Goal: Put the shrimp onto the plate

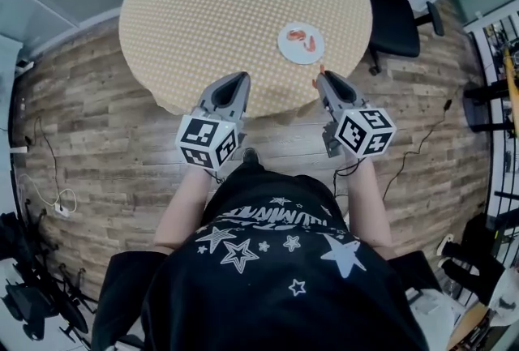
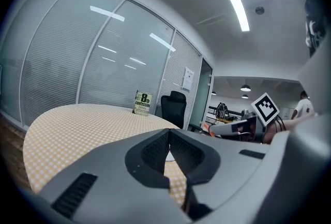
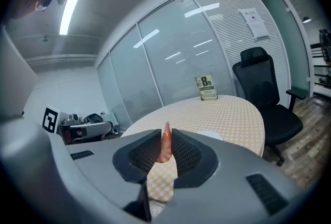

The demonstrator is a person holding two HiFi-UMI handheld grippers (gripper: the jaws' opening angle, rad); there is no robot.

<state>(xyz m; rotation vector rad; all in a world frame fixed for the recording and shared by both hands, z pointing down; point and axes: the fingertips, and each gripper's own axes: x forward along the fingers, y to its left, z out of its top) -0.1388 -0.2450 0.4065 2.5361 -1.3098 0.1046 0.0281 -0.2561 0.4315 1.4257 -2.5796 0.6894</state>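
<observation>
Right gripper (image 3: 164, 137) first: its jaws are clamped on a shrimp (image 3: 165, 141), a thin orange piece standing upright between the ribbed pads with its pointed end poking up above them. From overhead, that gripper's tip sits at the near edge of the table (image 1: 211, 9), towards the right side, and the shrimp is held up in the air there, not on anything.

The plate (image 1: 285, 49) is small, white and round. It lies on the checked cloth near the table's right-hand near edge, just beyond the right gripper's tip. A couple of other shrimp (image 1: 302, 39) are lying on it, orange against the white. In the right gripper view a sliver of the plate shows just past the right jaw.

Over to the left gripper (image 2: 169, 134): jaws together, nothing between them. Its tip points at the near edge of the table too, left of the other tool and well apart from the plate. The two grippers are side by side, each with its marker cube turned up towards the person.

At the far edge of the table a sign card (image 3: 207, 87) stands upright. A black office chair (image 3: 265, 94) is drawn up at the table's right side, on the wood-plank floor (image 1: 97, 130).
</observation>
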